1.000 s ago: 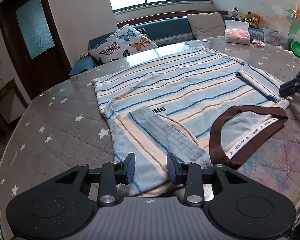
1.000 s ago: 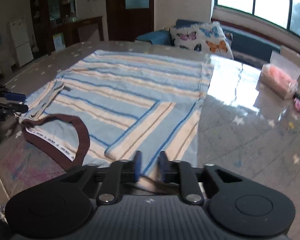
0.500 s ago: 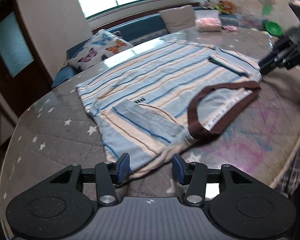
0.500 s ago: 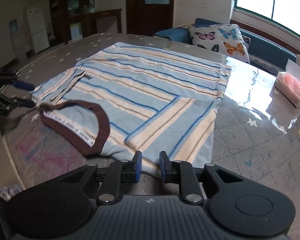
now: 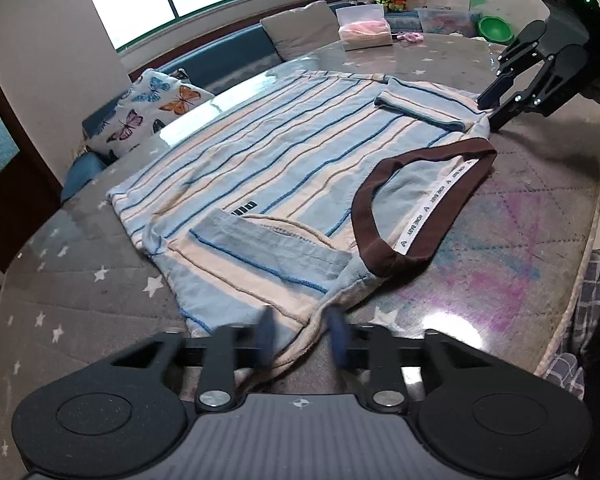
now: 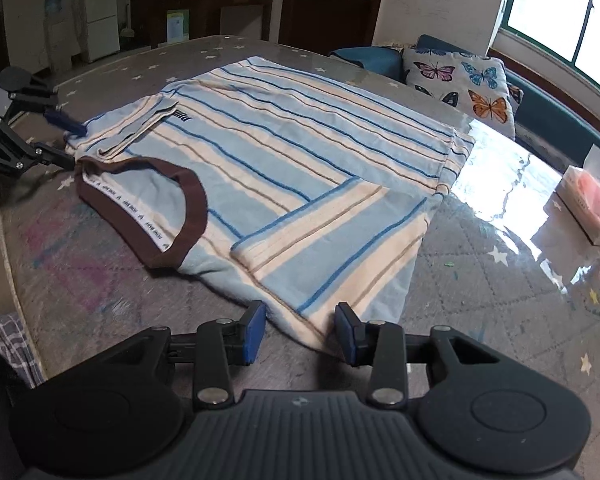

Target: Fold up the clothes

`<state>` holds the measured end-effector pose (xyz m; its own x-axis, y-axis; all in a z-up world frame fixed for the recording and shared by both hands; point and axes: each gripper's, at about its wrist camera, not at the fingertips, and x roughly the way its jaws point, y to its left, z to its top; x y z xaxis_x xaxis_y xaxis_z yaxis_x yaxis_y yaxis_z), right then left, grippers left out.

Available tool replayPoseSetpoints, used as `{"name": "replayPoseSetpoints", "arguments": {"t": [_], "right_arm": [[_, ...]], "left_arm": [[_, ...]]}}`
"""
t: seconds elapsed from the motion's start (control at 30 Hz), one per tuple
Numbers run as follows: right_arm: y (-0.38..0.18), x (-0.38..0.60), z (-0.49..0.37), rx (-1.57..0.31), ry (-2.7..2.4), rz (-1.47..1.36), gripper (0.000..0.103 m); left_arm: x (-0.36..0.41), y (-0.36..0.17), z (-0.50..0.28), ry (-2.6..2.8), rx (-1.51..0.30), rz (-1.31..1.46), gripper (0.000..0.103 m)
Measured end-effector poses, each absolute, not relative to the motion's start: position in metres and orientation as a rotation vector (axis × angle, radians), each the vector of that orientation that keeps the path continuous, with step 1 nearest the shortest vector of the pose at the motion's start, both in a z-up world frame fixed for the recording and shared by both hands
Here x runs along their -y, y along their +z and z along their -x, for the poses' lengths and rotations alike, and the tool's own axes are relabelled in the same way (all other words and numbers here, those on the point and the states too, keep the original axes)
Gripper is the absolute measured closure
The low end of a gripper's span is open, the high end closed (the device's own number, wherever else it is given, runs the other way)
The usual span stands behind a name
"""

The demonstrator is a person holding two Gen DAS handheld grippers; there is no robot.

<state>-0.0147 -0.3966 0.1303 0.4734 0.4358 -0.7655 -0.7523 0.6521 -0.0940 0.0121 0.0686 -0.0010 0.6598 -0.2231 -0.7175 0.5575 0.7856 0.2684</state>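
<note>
**Both my grippers at the shoulder corners of the striped shirt**

My left gripper [image 5: 300, 336] is closing. Its blue pads are blurred, a narrow gap between them, and the near corner of the striped shirt [image 5: 284, 168] runs up into that gap. The cloth edge lies between the pads; because of the blur I cannot tell whether they press on it. Seen from my right wrist, the left gripper [image 6: 70, 144] sits at the far shoulder of the shirt, its tips right at the fabric edge beside the brown collar [image 6: 160, 208].

My right gripper [image 6: 300, 332] is opening. Its pads stand apart, and the corner of the shirt lies on the table between them, clear of both pads. From my left wrist the right gripper [image 5: 496, 108] points down at the other shoulder, tips at the cloth edge.

The shirt lies flat on the round table [image 5: 80, 280], which wears a grey star-printed cover, collar towards me and hem towards the far side. Both sleeves are folded in over the body: one sleeve [image 5: 268, 248] near my left gripper, the other [image 6: 320, 236] near my right.
</note>
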Motion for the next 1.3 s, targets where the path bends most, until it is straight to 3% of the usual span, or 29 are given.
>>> {"name": "replayPoseSetpoints", "arguments": {"t": [0.1,0.23,0.83,1.0,1.3], "right_arm": [[0.130,0.398,0.012,-0.793,0.765,0.434,0.085],[0.131,0.398,0.019,-0.765,0.744,0.437,0.097],[0.221,0.452,0.139,-0.495,0.683,0.359,0.099],[0.242,0.438,0.112,-0.410,0.667,0.376,0.099],[0.246,0.396,0.014,-0.450,0.668,0.407,0.099]], "left_arm": [[-0.066,-0.001,-0.013,-0.461,-0.720,-0.486,0.095],[-0.064,0.005,-0.004,-0.432,-0.690,-0.473,0.097],[-0.064,0.100,0.118,-0.256,-0.403,-0.256,0.098],[-0.067,0.118,0.082,-0.221,-0.388,-0.245,0.098],[-0.090,0.118,-0.027,-0.173,-0.491,-0.191,0.098]]}}
